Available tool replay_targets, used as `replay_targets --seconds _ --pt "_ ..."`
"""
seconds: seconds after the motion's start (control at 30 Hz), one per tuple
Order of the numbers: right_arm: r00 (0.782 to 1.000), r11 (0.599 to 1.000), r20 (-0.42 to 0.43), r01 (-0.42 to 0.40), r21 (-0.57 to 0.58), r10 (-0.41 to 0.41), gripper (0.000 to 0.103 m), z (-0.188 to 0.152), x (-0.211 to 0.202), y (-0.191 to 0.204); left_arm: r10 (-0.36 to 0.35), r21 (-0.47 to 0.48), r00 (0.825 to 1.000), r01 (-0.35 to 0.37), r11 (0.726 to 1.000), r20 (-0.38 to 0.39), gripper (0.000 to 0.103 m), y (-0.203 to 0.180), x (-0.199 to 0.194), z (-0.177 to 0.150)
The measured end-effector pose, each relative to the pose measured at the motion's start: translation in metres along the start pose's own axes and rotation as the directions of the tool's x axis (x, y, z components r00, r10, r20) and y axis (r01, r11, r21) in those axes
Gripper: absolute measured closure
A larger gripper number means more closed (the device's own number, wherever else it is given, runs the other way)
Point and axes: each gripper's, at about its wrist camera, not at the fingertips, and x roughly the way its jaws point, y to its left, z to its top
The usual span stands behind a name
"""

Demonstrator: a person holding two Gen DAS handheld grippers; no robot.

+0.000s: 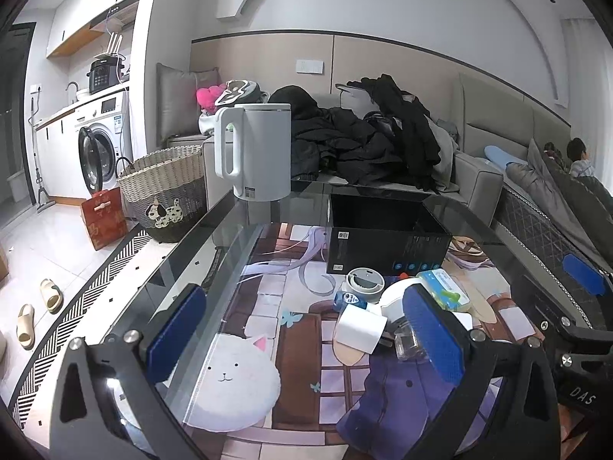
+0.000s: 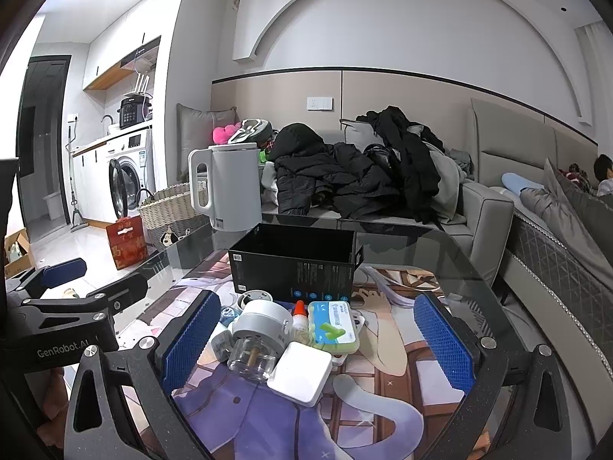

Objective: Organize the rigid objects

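Note:
A pile of small rigid objects lies on the glass table before an open black box (image 1: 387,230) (image 2: 295,264). It holds a white square case (image 2: 300,377), a white round device with a clear end (image 2: 258,331) (image 1: 394,301), a green-lidded box (image 2: 333,326) (image 1: 444,289), a small red-capped bottle (image 2: 299,314), a white plug (image 1: 362,327) and a round white lid (image 1: 364,281). My left gripper (image 1: 306,341) is open and empty, left of the pile. My right gripper (image 2: 318,341) is open, its fingers either side of the pile, above it.
A white kettle (image 1: 256,151) (image 2: 230,186) stands at the table's far left corner. A picture mat (image 1: 268,345) lies under the glass. A sofa with dark clothes (image 1: 364,142) is behind the table. A wicker basket (image 1: 168,188) and red box (image 1: 103,218) sit on the floor left.

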Motion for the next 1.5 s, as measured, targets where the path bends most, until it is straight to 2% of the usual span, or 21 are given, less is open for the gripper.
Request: replay_targets --seconds 0.23,0.9,1.5 --pt "1.000 1.000 0.003 0.006 0.001 -0.006 0.000 0.001 -0.002 -0.003 0.003 -0.003 1.000 -0.003 1.000 0.001 0.000 0.000 0.002 0.000" --pt "1.000 1.000 0.018 0.018 0.008 -0.019 0.000 0.001 -0.002 -0.005 -0.009 0.022 0.993 0.006 1.000 0.117 0.000 -0.004 -0.015 0.002" --pt "1.000 1.000 0.017 0.018 0.005 -0.018 0.000 0.002 -0.003 -0.006 -0.014 0.022 0.993 0.012 1.000 0.115 0.000 -0.004 -0.016 0.002"
